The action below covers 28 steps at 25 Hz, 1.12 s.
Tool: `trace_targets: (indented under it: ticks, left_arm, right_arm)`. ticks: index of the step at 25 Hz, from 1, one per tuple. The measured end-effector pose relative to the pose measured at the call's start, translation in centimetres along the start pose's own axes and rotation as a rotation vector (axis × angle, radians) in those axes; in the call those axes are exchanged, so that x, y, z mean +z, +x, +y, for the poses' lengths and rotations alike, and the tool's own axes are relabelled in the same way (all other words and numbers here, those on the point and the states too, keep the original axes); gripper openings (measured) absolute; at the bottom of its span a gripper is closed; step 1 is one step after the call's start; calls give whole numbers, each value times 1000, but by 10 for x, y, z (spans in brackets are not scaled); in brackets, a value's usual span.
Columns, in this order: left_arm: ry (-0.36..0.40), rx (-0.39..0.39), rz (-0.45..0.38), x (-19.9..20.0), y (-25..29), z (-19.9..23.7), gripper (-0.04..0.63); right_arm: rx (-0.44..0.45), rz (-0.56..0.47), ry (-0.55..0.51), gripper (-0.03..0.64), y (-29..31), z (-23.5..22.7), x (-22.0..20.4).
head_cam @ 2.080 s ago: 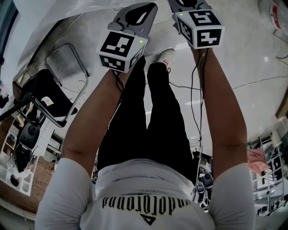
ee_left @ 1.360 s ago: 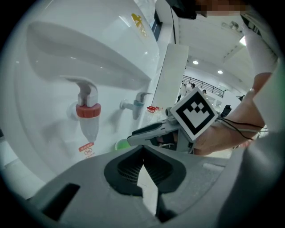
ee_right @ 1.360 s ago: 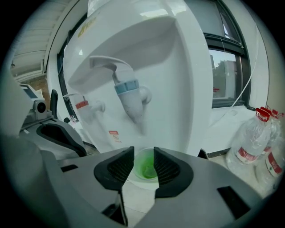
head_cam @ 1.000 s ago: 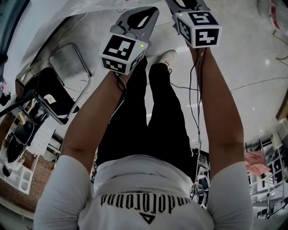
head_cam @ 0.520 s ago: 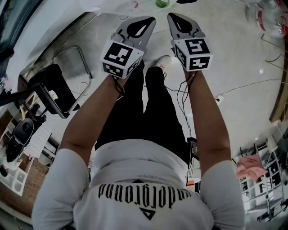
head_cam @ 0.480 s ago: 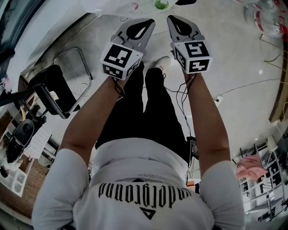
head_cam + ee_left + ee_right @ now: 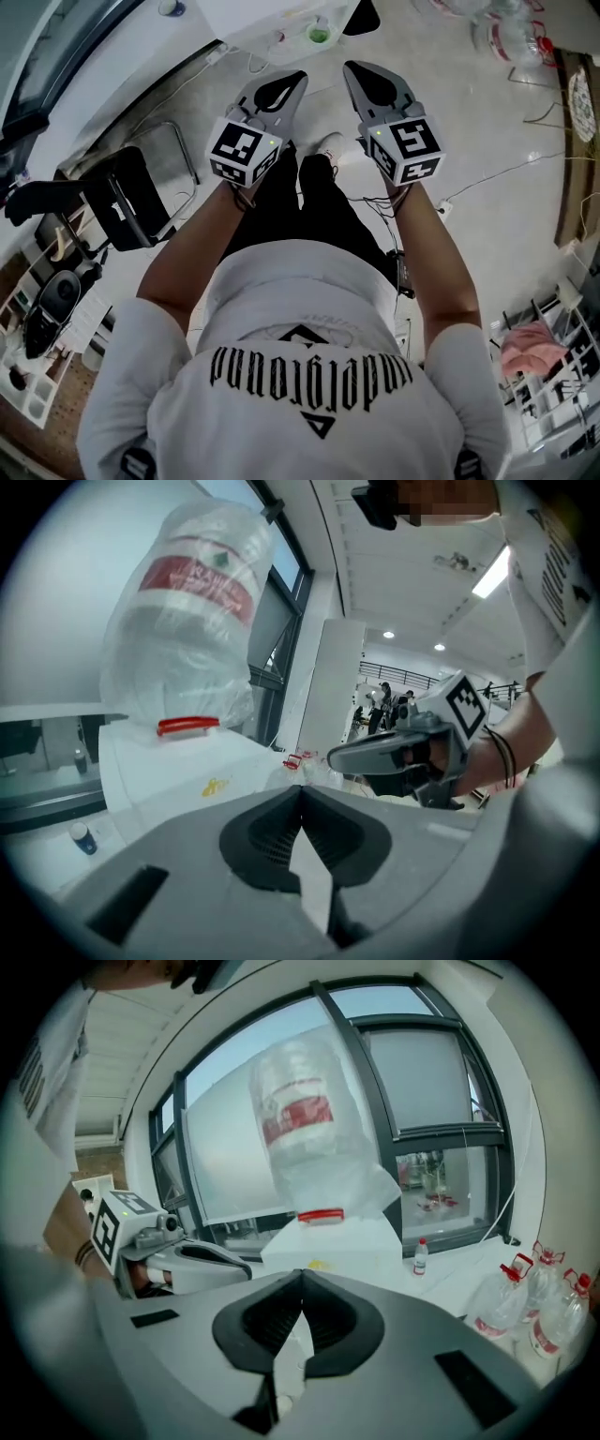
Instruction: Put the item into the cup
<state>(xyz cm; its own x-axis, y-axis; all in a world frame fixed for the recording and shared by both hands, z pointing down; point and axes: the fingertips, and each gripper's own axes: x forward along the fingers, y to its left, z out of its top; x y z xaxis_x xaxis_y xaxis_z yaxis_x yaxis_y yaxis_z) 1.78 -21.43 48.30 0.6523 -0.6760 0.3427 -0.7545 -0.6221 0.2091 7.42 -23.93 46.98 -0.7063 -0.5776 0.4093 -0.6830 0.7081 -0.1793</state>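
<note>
The left gripper [image 7: 300,794] has its two jaws pressed together at the tips, and nothing is between them. The right gripper [image 7: 301,1279] is closed the same way and holds nothing. The person [image 7: 309,375] in a white shirt holds both grippers out in front, side by side, above the pale floor [image 7: 487,131]. A small green thing [image 7: 319,35] sits on the white table [image 7: 253,17], past the tips of both grippers. It is too small to tell if it is the cup or the item. A big water jug [image 7: 309,1133] wrapped in clear plastic stands upside down on a white box [image 7: 328,1246].
</note>
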Motion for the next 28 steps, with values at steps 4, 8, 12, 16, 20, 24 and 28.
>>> trace_targets:
  ticks: [4,8,12,16,20,24,28]
  left_arm:
    - [74,-58,-38,48,-22,-22,14]
    - [122,-97,-58,85,-50,-48,14]
    - [106,-97,-112,122,-84,-62,14]
    - [147,-81,-156,155,-106,-73,14]
    - [145,-64,-183,176,-130,-86,14]
    - [144,-58,-210,194,-148,-106,14]
    - [150,-42,-258,208,-154,-123,14]
  right_arm:
    - [31,-68,-30,14,-45,21,51]
    - [38,-108,-51,14,-95,35,85]
    - [34,-139,-93,14,-131,49,113]
    - [28,-172,-139,14,-163,52,137]
    - [36,-188,-175,14,-190,60,149]
    - [12,-205,-208,14,-219,63,157]
    - [-18,-229,-238,14,-245,68,168]
